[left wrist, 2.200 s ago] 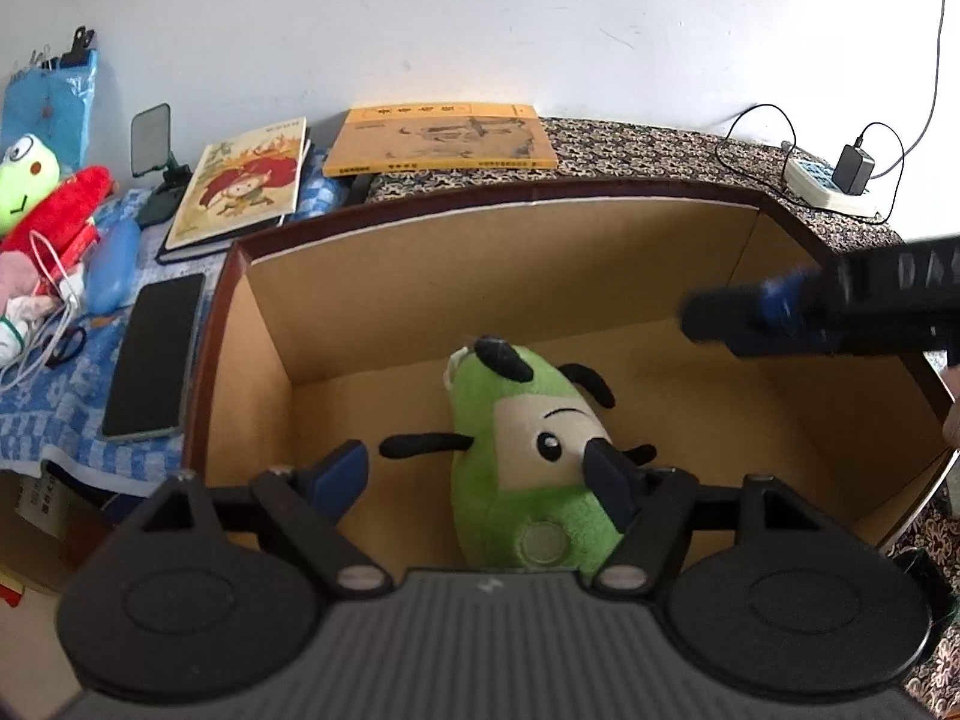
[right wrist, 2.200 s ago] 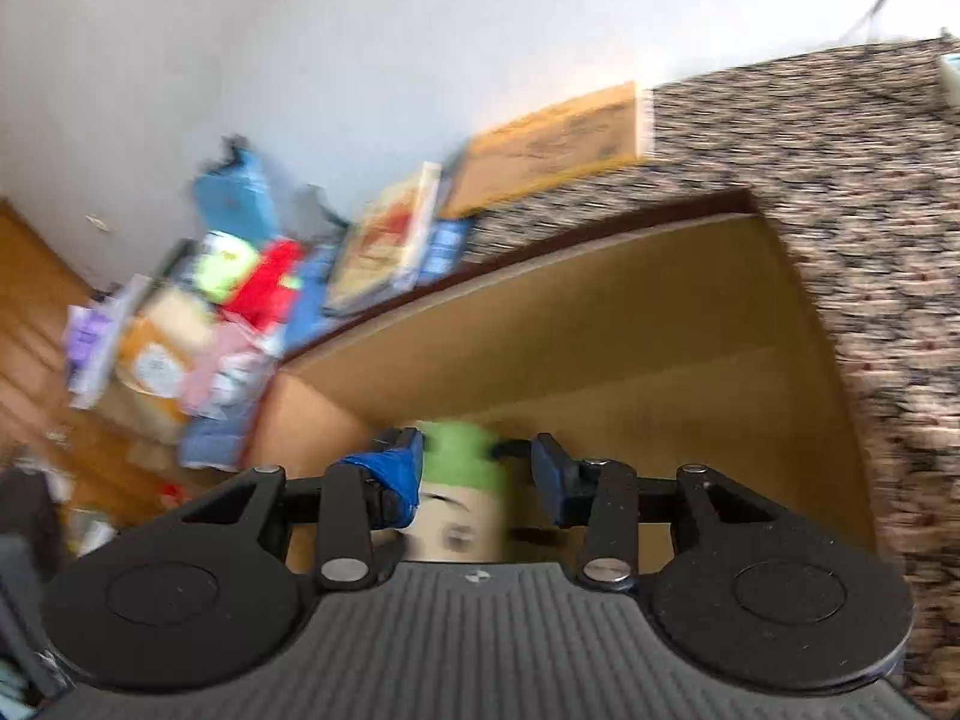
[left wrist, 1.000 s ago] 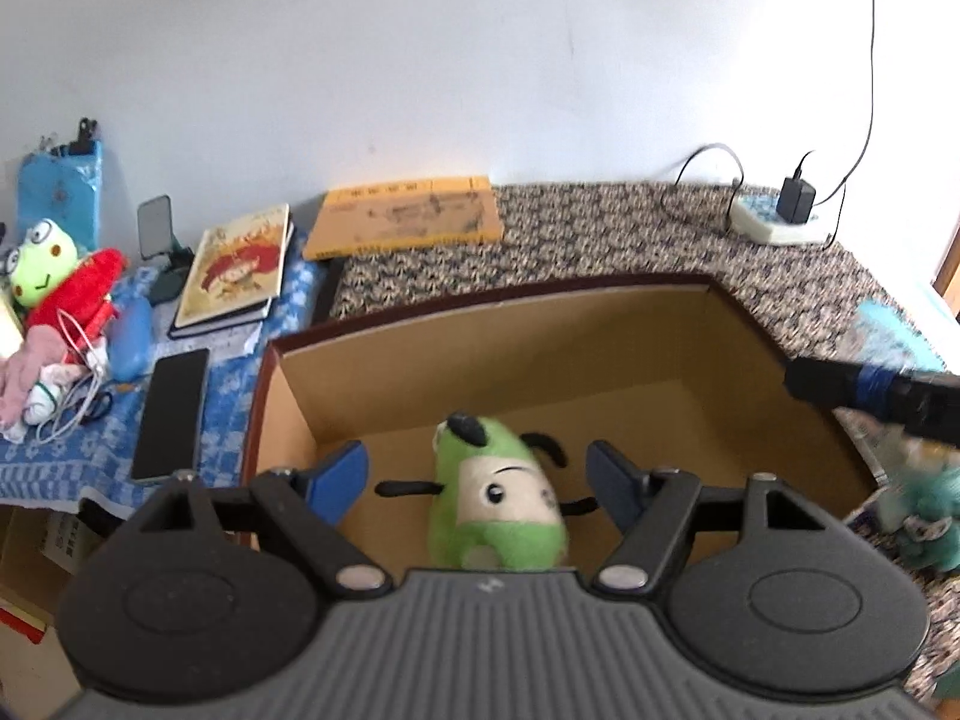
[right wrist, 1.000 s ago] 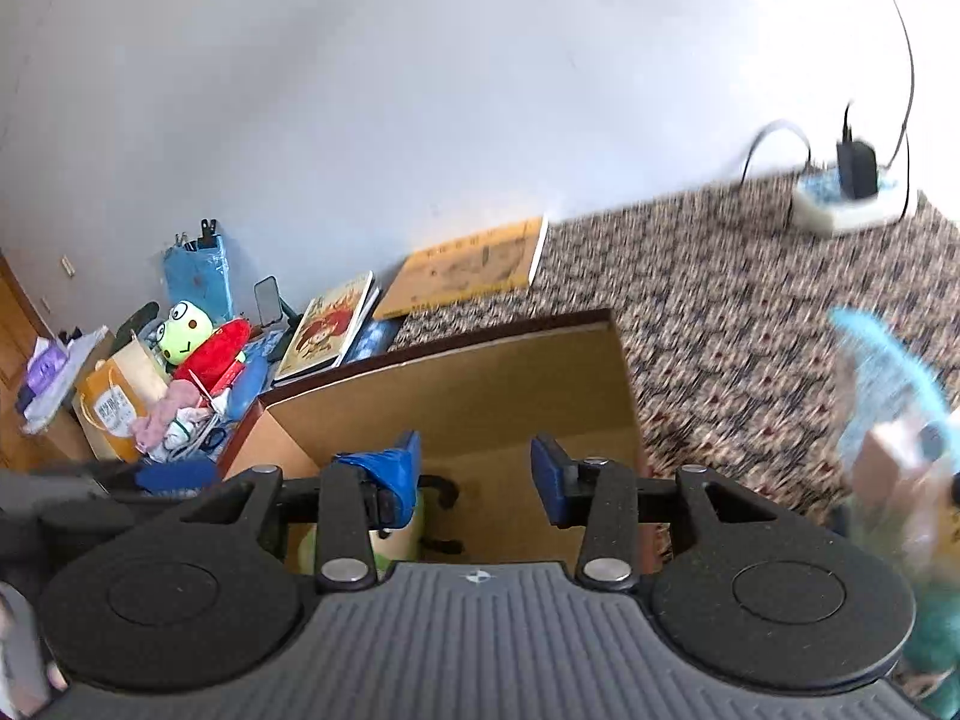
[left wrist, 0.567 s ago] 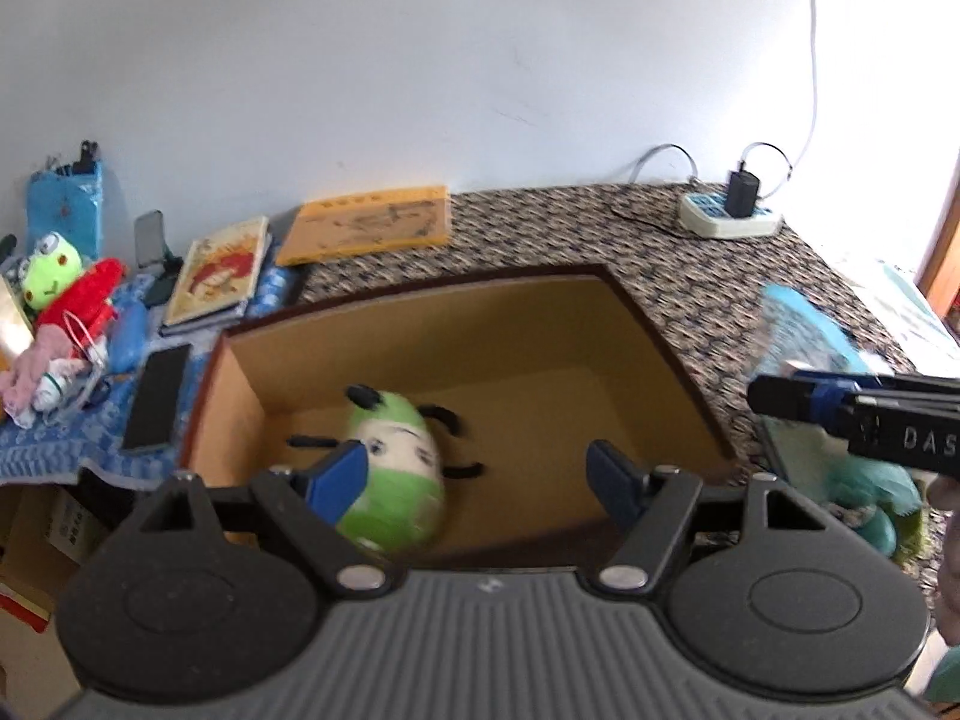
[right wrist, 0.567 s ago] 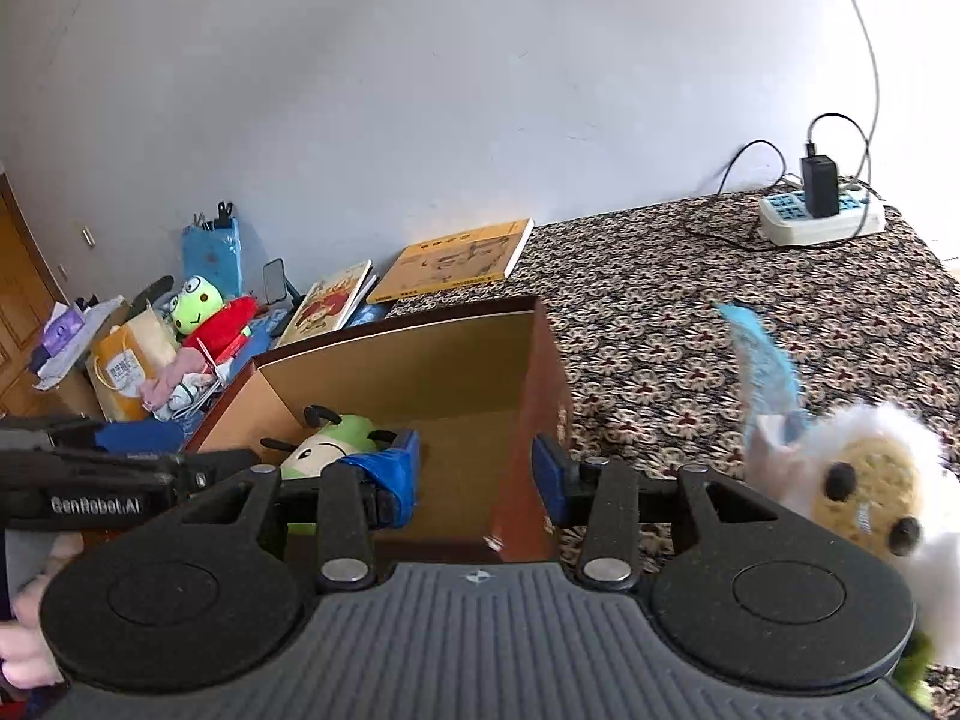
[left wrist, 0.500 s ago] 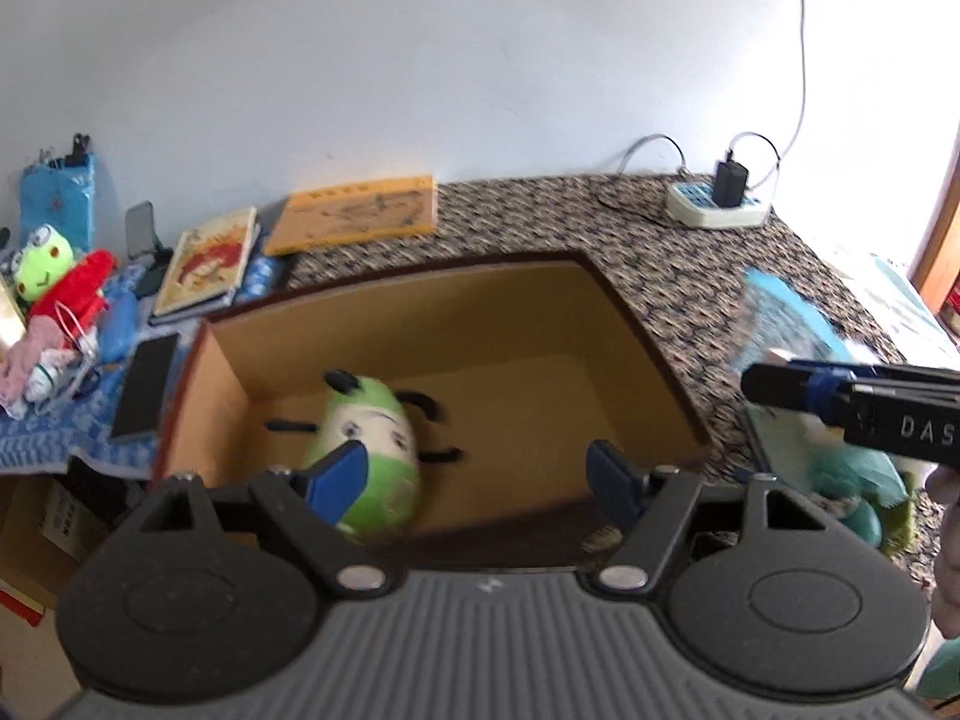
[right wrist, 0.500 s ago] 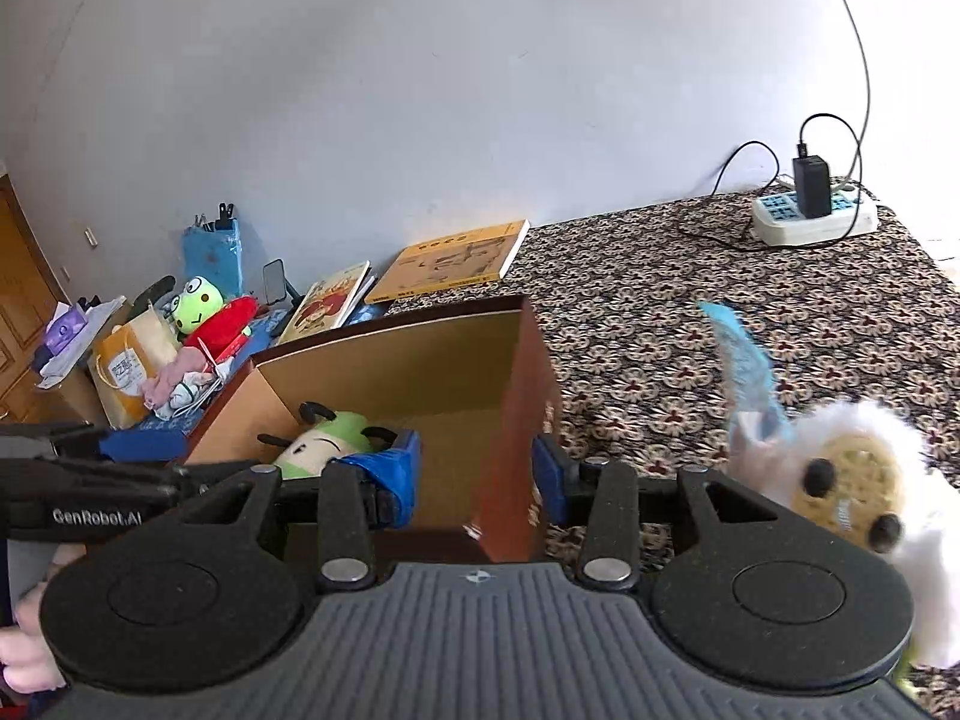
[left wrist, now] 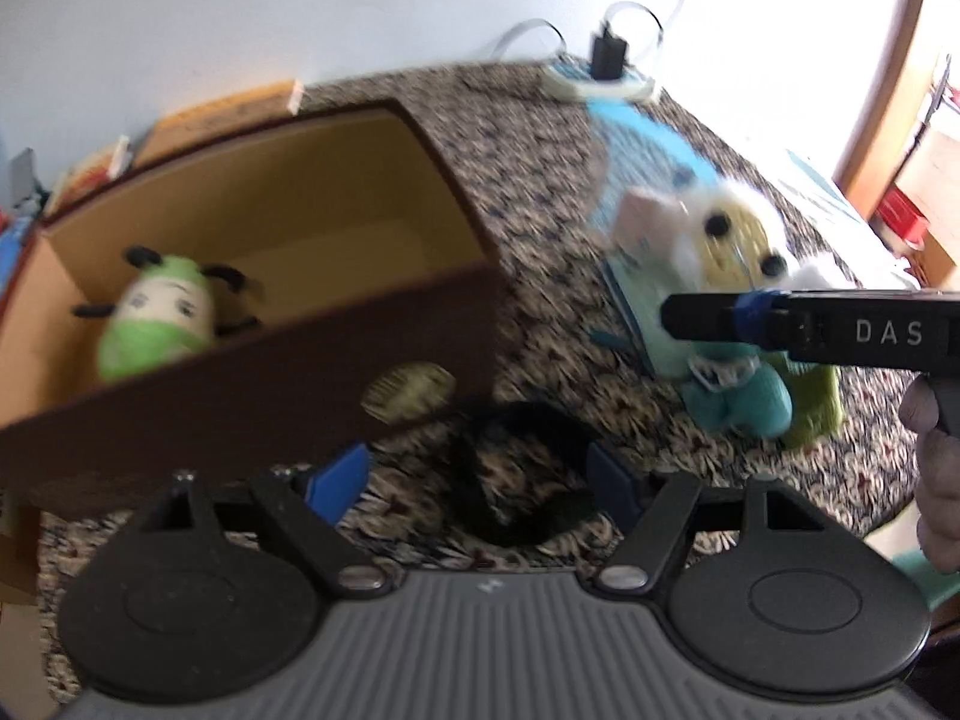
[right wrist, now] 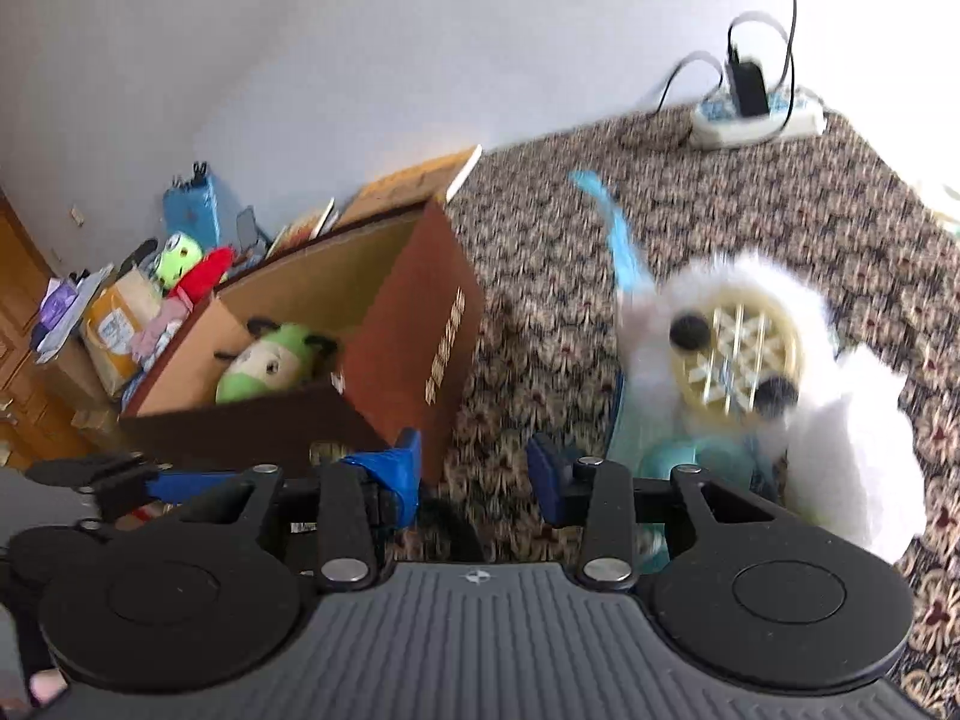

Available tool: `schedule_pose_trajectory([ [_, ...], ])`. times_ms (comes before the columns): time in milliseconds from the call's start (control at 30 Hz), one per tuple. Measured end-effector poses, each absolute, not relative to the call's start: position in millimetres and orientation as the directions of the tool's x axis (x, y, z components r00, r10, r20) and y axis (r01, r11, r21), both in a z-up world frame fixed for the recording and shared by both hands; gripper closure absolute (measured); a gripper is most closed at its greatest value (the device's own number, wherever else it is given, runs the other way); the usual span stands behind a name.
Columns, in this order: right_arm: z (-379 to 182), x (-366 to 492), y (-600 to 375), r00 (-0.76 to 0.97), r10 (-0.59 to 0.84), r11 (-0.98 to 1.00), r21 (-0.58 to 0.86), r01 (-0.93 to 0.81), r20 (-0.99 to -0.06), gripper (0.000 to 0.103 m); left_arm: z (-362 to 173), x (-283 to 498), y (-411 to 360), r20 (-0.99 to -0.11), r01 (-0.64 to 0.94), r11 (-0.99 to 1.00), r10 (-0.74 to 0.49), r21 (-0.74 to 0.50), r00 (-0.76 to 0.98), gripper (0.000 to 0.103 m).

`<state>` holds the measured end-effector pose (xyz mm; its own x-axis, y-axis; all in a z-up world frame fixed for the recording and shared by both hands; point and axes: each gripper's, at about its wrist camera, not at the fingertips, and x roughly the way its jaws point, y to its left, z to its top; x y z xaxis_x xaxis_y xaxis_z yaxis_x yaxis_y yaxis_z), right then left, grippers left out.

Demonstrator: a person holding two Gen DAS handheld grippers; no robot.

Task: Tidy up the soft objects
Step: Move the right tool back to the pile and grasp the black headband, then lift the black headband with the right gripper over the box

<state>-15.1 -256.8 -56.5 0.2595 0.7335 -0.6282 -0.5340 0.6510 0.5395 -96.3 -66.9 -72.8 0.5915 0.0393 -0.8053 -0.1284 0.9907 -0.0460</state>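
A green plush toy point(left wrist: 157, 317) lies inside the brown cardboard box point(left wrist: 252, 384); it also shows in the right wrist view point(right wrist: 270, 361), inside the box point(right wrist: 414, 336). A white furry plush with a yellow face point(right wrist: 756, 360) sits on a teal item on the patterned cloth right of the box; it also shows in the left wrist view point(left wrist: 729, 240). My left gripper point(left wrist: 480, 483) is open and empty, in front of the box's near wall. My right gripper point(right wrist: 474, 474) is open and empty, between the box and the white plush.
A black loop point(left wrist: 516, 474) lies on the cloth near my left fingers. A power strip with a charger point(right wrist: 750, 108) sits at the back. Books point(right wrist: 414, 180) lie behind the box. A frog plush and a red plush point(right wrist: 192, 258) sit at the far left.
Both grippers have pulled back out of the box and swung right and down toward the white plush. The green toy stays in the box. Both stay open.
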Motion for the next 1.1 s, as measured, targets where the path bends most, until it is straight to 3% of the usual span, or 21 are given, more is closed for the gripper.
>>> schedule_pose_trajectory([
  [233,-80.1,-22.5,-249.1,0.138,0.732,0.631,0.586,-0.509,-0.668,0.079,-102.6,-85.1,-77.0,-0.838,-0.075,0.995,-0.016,-0.068,0.546,0.029],
  [733,-102.8,-16.9,-223.3,0.106,0.7,0.652,0.573,-0.497,-0.706,0.082,-129.6,-71.2,-59.8,-0.855,-0.063,0.987,-0.096,-0.148,0.509,0.033],
  [900,-109.1,-15.3,-215.9,0.104,0.685,0.665,0.562,-0.492,-0.721,0.084,-129.8,-70.8,-58.9,-0.848,-0.05,0.985,-0.116,-0.165,0.517,0.051],
  [967,-108.6,-17.3,-212.1,0.098,0.683,0.658,0.551,-0.514,-0.724,0.088,-128.5,-70.5,-58.1,-0.844,-0.041,0.985,-0.123,-0.169,0.522,0.068],
  [1100,-111.1,-18.9,-207.1,0.071,0.696,0.639,0.57,-0.517,-0.715,0.095,-128.0,-69.1,-54.5,-0.839,-0.04,0.98,-0.146,-0.195,0.525,0.081],
])
